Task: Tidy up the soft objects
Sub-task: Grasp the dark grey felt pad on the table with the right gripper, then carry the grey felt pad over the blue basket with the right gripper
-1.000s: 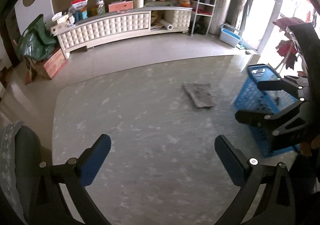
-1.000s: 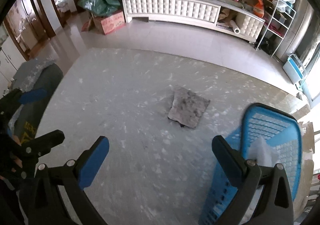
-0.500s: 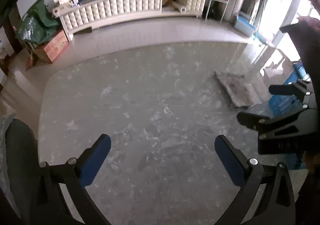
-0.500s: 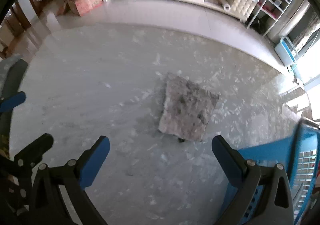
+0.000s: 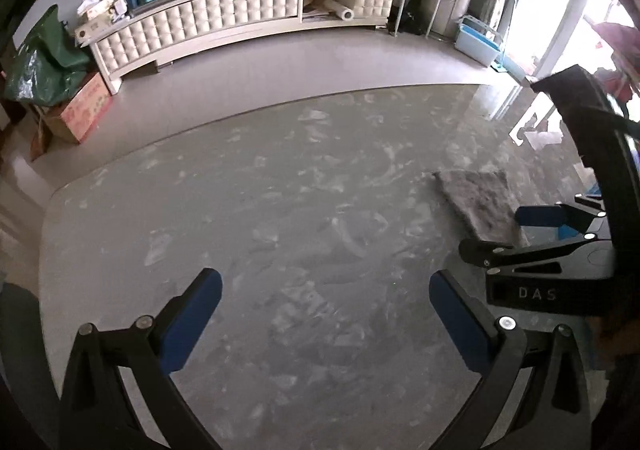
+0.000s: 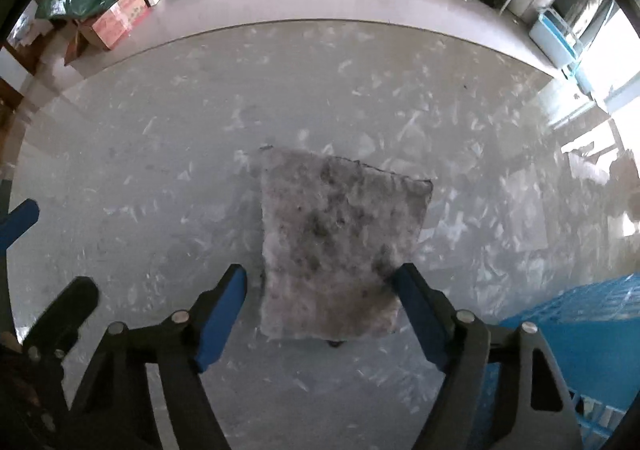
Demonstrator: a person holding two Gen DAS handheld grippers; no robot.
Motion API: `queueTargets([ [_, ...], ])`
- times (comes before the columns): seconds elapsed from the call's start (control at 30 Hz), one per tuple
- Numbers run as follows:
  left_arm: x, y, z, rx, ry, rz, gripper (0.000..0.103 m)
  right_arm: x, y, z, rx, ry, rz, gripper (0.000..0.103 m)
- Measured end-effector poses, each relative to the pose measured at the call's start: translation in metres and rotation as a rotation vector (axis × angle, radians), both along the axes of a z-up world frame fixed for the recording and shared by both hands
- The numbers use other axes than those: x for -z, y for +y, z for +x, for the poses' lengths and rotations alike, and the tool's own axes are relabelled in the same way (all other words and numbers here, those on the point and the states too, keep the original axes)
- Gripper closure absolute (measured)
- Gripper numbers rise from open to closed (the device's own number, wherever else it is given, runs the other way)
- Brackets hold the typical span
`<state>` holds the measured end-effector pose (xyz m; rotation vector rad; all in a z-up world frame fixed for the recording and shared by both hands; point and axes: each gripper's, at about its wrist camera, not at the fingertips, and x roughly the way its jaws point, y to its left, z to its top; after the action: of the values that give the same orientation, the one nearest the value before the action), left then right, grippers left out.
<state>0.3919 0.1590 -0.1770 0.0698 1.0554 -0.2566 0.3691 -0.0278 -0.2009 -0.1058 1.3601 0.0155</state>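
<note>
The right gripper (image 6: pixel 320 290) has come down and forward since a second ago; its jaws, narrower than before but still parted, are now straddling the near end of the grey cloth (image 6: pixel 336 246) without visibly clamping it. The cloth is lying flat toward the right edge of the marbled table (image 6: pixel 160 153), with the blue basket (image 6: pixel 568 330) at the near right corner. The left gripper (image 5: pixel 324 314) is hovering with jaws wide over bare tabletop, the cloth (image 5: pixel 480 205) well to its right.

Both wrist views downward, sharing grey cloth (image 6: pixel 336 246).
</note>
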Motion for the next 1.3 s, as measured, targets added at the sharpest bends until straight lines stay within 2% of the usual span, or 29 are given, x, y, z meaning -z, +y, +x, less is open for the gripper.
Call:
queueTargets([
  [0.17, 0.002, -0.007, 0.003, 0.006, -0.003, 0.009, 0.0, -0.001, 0.0, 0.003, 0.002, -0.005, -0.003, 0.046],
  [0.27, 0.004, -0.008, 0.003, 0.008, -0.001, 0.01, 0.0, -0.004, -0.01, -0.001, 0.003, -0.016, -0.011, 0.06],
  [0.33, 0.006, -0.008, 0.007, 0.018, 0.008, 0.012, 0.0, -0.004, -0.01, -0.004, 0.004, -0.025, -0.02, 0.075],
  [0.4, 0.005, -0.01, 0.003, 0.025, 0.008, 0.017, 0.0, -0.007, -0.01, -0.006, 0.009, -0.044, -0.021, 0.086],
  [0.5, 0.002, -0.014, -0.004, 0.037, 0.002, 0.014, 0.0, -0.014, -0.017, -0.009, 0.037, -0.056, 0.012, 0.088],
  [0.67, -0.017, -0.013, -0.016, 0.037, -0.013, -0.001, 0.0, -0.037, -0.026, -0.03, 0.02, -0.095, 0.057, 0.088],
  [0.93, -0.072, -0.016, -0.058, 0.024, -0.069, 0.004, 0.0, -0.101, -0.039, -0.083, -0.044, -0.149, 0.159, 0.088],
  [1.07, -0.104, -0.022, -0.09, 0.019, -0.103, -0.017, 0.0, -0.132, -0.039, -0.117, -0.104, -0.182, 0.194, 0.088],
  [1.3, -0.149, -0.042, -0.145, 0.0, -0.162, -0.002, 0.0, -0.181, -0.06, -0.176, -0.164, -0.233, 0.252, 0.087],
])
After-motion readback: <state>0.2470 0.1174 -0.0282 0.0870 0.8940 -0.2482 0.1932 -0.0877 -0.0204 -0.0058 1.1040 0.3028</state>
